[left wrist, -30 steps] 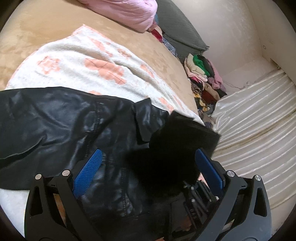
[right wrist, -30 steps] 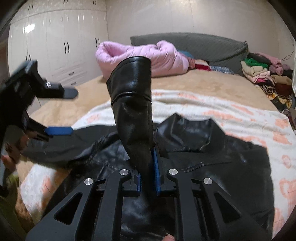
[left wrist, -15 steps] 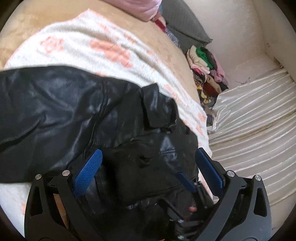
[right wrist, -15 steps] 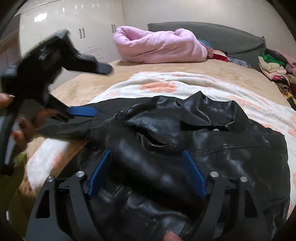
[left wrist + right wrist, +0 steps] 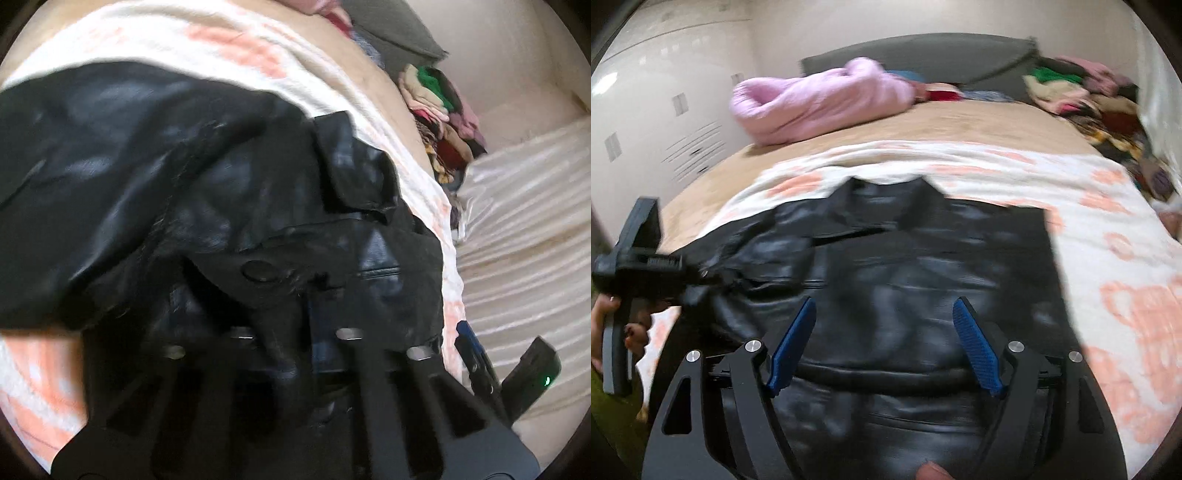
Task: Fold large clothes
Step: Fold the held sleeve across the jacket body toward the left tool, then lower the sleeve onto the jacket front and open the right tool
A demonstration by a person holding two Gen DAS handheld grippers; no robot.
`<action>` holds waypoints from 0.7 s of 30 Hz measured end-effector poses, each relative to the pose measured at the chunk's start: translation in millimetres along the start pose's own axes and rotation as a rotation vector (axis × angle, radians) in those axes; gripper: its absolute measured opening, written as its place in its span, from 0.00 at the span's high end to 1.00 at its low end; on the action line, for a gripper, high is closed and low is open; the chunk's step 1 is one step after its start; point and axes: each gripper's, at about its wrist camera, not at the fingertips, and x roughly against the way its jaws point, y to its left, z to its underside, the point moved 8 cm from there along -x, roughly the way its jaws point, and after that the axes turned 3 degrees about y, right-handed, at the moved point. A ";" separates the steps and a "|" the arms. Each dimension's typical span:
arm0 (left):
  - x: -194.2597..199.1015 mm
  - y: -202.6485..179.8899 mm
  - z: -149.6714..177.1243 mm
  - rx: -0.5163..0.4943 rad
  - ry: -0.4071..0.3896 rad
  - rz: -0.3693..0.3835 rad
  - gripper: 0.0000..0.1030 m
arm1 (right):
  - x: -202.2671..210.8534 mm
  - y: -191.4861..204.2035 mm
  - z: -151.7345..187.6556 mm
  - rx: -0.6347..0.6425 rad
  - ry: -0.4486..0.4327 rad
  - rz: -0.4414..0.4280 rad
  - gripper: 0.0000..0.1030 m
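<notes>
The jacket (image 5: 923, 295) now lies flat on the bed's blanket (image 5: 1108, 229), its sleeve dropped across the front, so we have our right tongs (image 5: 886, 347) spread, empty and closing, and our left tongs (image 5: 295, 332) newly pinching its edge for the next fold.

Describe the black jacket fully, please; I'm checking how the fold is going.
The black jacket looks like glossy, creased leather. It lies spread on a white blanket with peach prints, collar toward the headboard, with a round snap near the front flap. The left gripper is shut on a fold at its edge. The right gripper hovers above its middle, jaws closing, with nothing visibly pinched.
</notes>
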 end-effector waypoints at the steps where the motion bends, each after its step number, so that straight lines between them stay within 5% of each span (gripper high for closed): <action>1: 6.6 -9.6 -1.2 -0.030 -0.017 0.015 0.99 | 2.3 -13.5 0.4 -0.016 0.004 0.020 0.40; 3: 32.6 -39.5 -5.0 -0.128 -0.073 0.065 1.00 | 4.2 -38.7 -1.8 -0.039 0.007 0.070 0.61; 8: 83.6 -83.1 -16.7 -0.342 -0.223 0.075 1.00 | -4.6 -83.3 -33.2 -0.146 -0.016 0.131 0.64; 15: 35.7 -19.1 -17.8 -0.297 -0.140 -0.009 1.00 | -67.7 -78.8 -55.8 -0.167 0.083 0.084 0.65; 21: 10.9 29.7 0.7 -0.230 -0.058 -0.070 0.98 | -118.2 -96.9 -41.9 -0.039 0.176 0.230 0.54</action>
